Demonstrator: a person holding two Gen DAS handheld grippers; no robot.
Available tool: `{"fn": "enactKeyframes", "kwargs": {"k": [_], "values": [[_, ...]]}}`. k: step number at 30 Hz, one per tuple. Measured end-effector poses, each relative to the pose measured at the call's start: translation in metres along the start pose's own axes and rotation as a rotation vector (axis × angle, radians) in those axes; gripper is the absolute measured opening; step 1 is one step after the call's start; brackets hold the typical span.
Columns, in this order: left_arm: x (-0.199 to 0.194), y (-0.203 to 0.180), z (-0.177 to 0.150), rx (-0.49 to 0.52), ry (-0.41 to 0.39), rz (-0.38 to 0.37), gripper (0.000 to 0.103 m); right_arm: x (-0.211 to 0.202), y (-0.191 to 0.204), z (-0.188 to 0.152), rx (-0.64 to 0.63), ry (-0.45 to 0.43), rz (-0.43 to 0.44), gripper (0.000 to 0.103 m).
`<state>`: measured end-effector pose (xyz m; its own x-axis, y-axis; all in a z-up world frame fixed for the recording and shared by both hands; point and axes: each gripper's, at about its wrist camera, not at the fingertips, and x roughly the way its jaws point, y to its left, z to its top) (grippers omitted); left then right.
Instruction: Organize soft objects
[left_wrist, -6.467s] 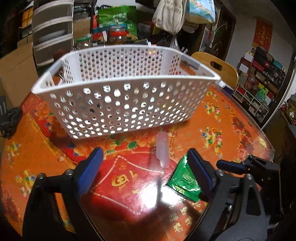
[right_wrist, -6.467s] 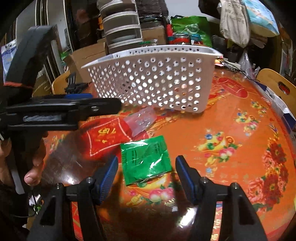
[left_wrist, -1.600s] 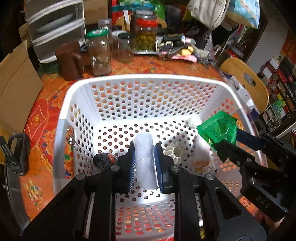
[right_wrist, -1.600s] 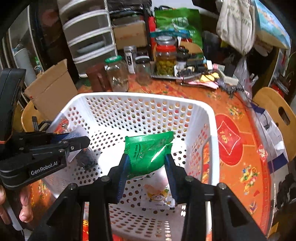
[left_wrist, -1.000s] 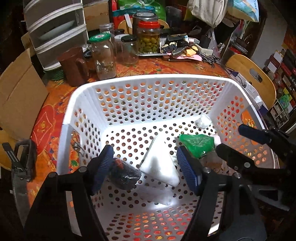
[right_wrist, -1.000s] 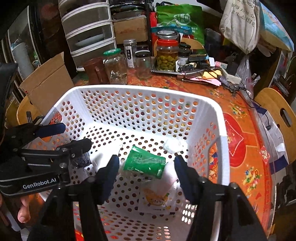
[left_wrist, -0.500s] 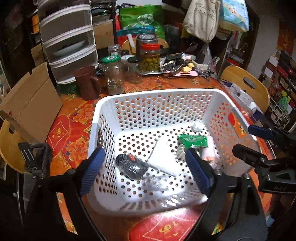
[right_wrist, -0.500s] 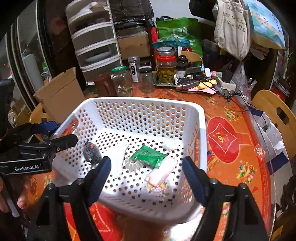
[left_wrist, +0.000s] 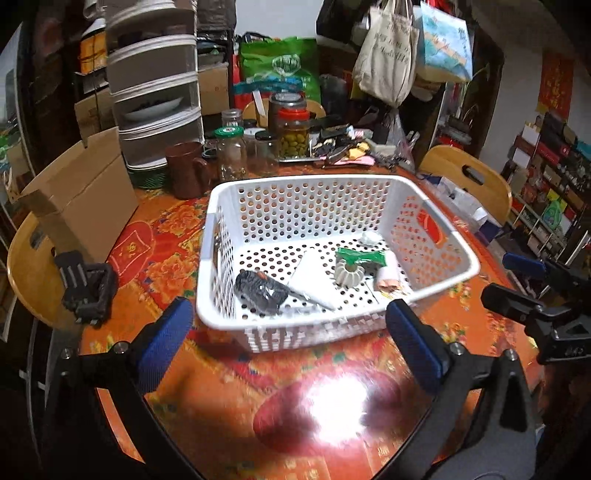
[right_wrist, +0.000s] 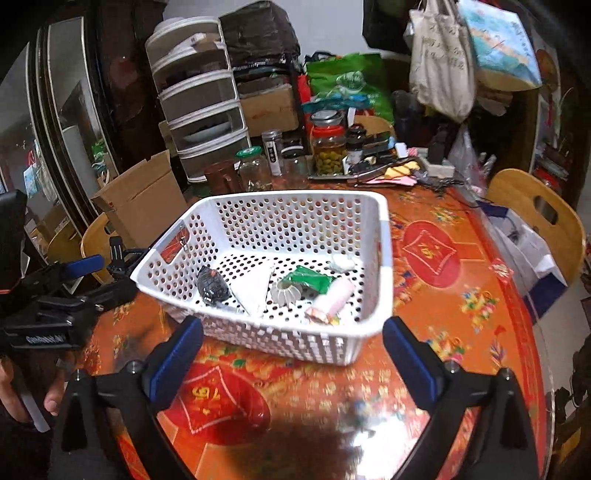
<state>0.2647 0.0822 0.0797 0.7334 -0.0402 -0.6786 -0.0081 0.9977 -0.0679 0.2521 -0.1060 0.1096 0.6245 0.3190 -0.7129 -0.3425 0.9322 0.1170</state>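
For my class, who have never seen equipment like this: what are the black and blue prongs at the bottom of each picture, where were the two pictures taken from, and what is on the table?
A person holds one two-finger gripper in each hand; a camera on each looks along its fingers. The left gripper fills one view, the right gripper the other. Both are open and hold nothing. On the red patterned table stands a white perforated basket. In it lie a green packet, a white triangular pouch, a dark bundle and a pink roll. Jars stand behind it.
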Motion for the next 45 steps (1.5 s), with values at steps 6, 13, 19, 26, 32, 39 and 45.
{"fn": "enactKeyframes", "kwargs": {"k": [6,13,19,26,32,39,45], "values": [[-0.054,0.001,-0.041,-0.011,-0.068,-0.039,0.103,-0.044,0.02,-0.04,-0.048,-0.064,-0.076,0.098],[-0.109,-0.016,-0.093,-0.008,-0.129,-0.059,0.103,-0.094,0.046,-0.094,-0.064,-0.17,-0.111,0.098],[-0.158,-0.034,-0.13,0.002,-0.196,-0.037,0.103,-0.145,0.061,-0.129,-0.07,-0.26,-0.076,0.098],[-0.202,-0.049,-0.155,-0.009,-0.222,0.007,0.103,-0.188,0.071,-0.147,-0.062,-0.283,-0.084,0.098],[-0.214,-0.056,-0.154,0.006,-0.224,0.036,0.103,-0.194,0.073,-0.15,-0.061,-0.271,-0.058,0.098],[-0.208,-0.062,-0.153,0.013,-0.207,0.016,0.103,-0.188,0.069,-0.147,-0.049,-0.258,-0.05,0.098],[-0.204,-0.062,-0.151,0.015,-0.205,0.015,0.103,-0.185,0.069,-0.145,-0.047,-0.252,-0.044,0.098]]}}
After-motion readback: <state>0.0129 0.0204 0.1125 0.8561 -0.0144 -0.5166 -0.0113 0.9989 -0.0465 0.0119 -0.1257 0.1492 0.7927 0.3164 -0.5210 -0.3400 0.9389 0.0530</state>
